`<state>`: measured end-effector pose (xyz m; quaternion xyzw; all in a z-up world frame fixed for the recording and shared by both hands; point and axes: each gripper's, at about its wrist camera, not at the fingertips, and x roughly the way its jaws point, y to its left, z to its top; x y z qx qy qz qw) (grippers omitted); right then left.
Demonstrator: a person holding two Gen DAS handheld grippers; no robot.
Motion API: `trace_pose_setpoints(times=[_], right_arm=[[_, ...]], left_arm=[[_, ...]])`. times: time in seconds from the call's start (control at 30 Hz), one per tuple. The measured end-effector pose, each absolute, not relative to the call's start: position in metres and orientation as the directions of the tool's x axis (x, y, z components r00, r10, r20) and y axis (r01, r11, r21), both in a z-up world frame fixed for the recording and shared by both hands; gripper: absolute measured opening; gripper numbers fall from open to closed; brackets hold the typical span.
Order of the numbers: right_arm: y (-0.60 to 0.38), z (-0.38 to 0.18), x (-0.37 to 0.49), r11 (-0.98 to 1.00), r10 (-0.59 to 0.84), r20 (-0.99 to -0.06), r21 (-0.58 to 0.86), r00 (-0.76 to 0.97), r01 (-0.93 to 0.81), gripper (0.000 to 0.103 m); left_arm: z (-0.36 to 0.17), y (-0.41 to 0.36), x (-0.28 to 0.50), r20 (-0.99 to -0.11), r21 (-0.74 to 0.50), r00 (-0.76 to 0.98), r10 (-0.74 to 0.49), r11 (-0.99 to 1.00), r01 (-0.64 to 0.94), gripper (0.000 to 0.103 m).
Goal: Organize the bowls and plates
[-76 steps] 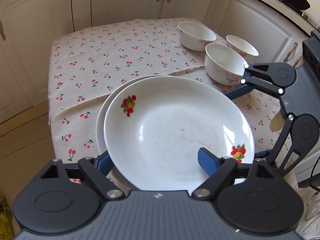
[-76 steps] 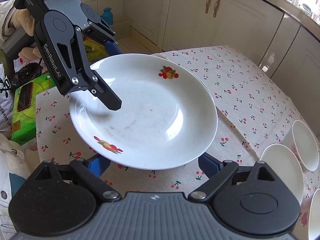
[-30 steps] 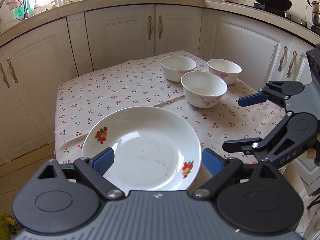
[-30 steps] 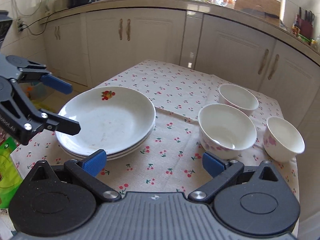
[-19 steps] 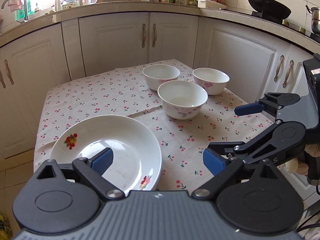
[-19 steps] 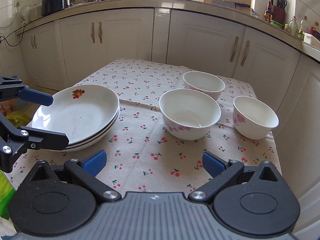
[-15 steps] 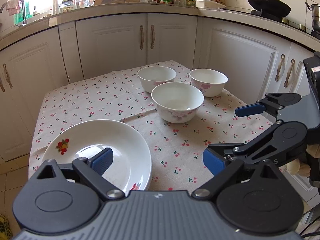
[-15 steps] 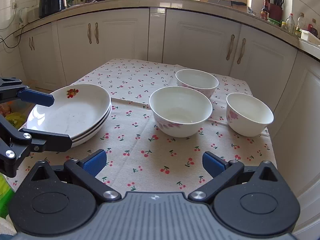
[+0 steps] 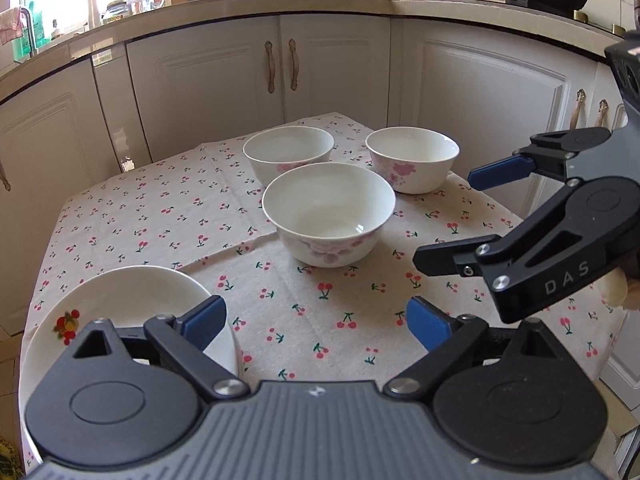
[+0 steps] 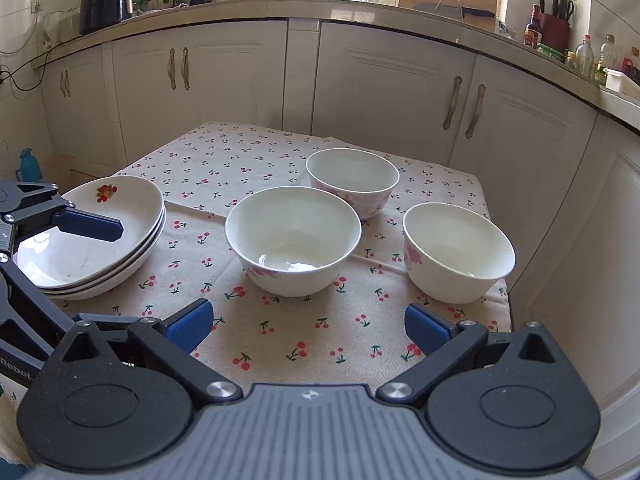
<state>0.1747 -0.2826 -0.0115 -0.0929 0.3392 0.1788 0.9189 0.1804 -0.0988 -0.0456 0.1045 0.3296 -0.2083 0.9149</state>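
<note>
Three plates now sit stacked; both the left gripper and right gripper, spread empty, have turned toward three unstacked bowls.

Left tool and right tool both gape wide, holding nothing.

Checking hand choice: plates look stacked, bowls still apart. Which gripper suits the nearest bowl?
Probably right: the right gripper is open, facing the large bowl. The left gripper sits partly over the plates.

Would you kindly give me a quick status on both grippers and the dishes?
Left gripper and right gripper open, empty. White fruit-print plates stacked. Three white floral bowls standing separately on cherry tablecloth. Nothing in the way.
</note>
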Motion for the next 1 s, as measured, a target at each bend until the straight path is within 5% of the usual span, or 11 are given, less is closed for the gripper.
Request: trace_pose_setpoints(times=[0.5,1.0], right_arm=[[-0.279,-0.026,0.259,0.864,0.400,-0.676,0.052,0.619,-0.501,0.102],[-0.269,-0.036,0.296,0.839,0.425,-0.703,0.071,0.570,-0.539,0.085]], left_arm=[[-0.071,-0.128,0.233,-0.649,0.058,0.704,-0.288,0.904,0.423,0.093],[-0.076,-0.132,0.245,-0.631,0.018,0.692,-0.350,0.886,0.463,0.082]])
